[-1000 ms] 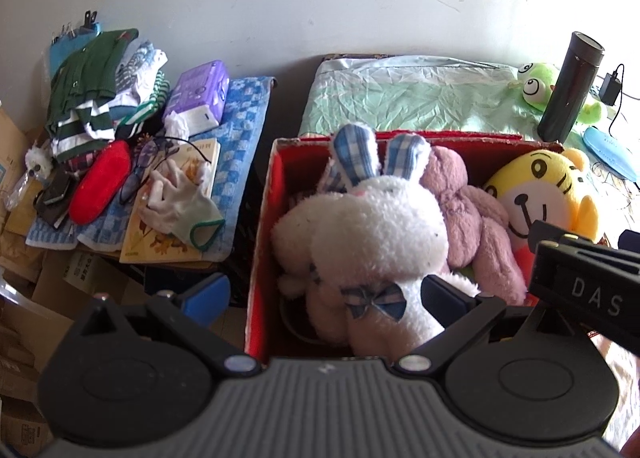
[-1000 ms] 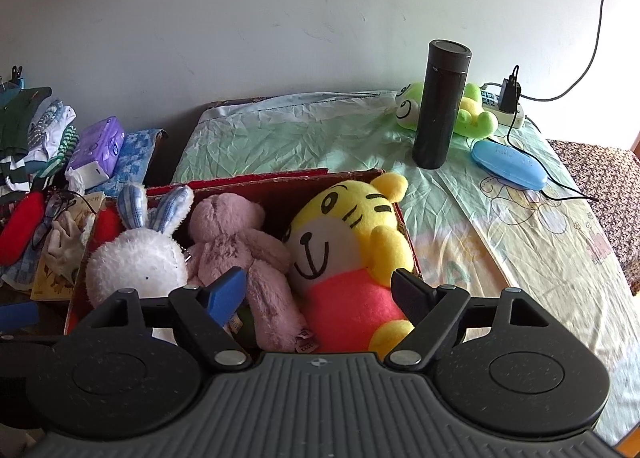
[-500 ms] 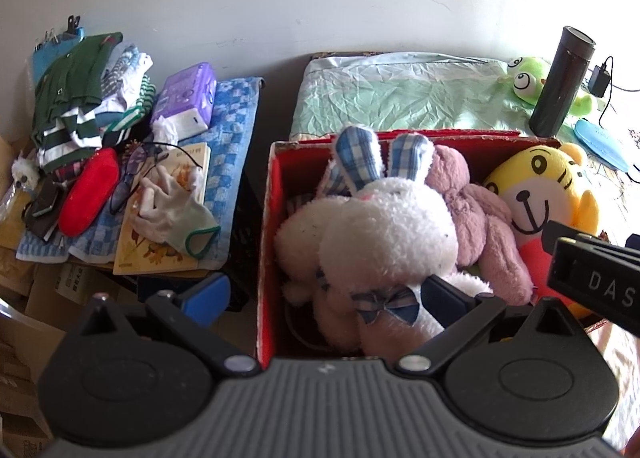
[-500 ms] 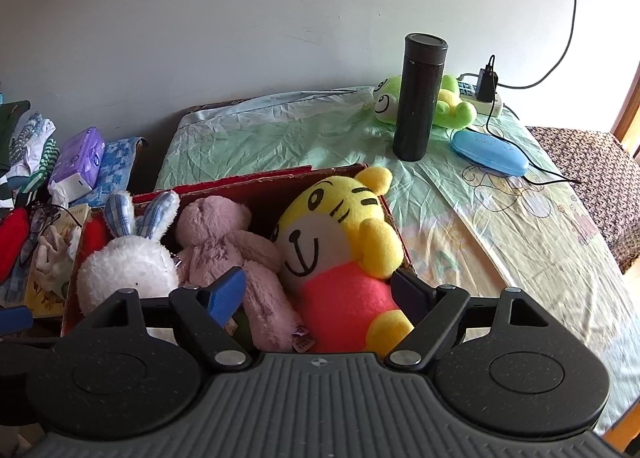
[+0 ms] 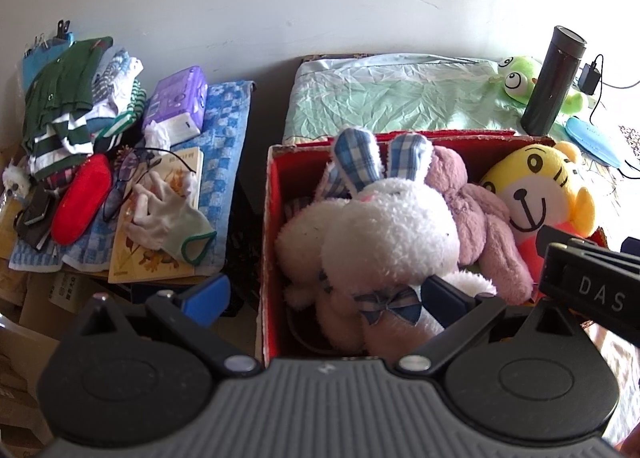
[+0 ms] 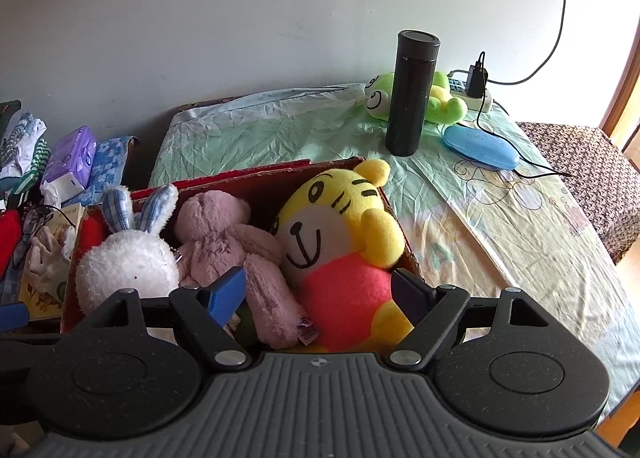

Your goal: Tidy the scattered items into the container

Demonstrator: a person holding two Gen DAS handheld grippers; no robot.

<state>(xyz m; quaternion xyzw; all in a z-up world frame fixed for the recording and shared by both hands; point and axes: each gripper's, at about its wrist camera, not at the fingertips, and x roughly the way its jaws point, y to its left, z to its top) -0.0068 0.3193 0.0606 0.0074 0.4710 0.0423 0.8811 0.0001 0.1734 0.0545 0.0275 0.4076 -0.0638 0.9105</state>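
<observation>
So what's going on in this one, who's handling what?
A person holds two grippers over a red box on the bed. The white rabbit, pink plush and yellow tiger already sit inside. Both the left gripper and right gripper are open and empty. A green frog plush lies outside, behind the black flask.

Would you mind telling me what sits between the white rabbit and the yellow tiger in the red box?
A pink plush bear lies between the white rabbit and the yellow tiger, touching both; both wrist views show it.
</observation>
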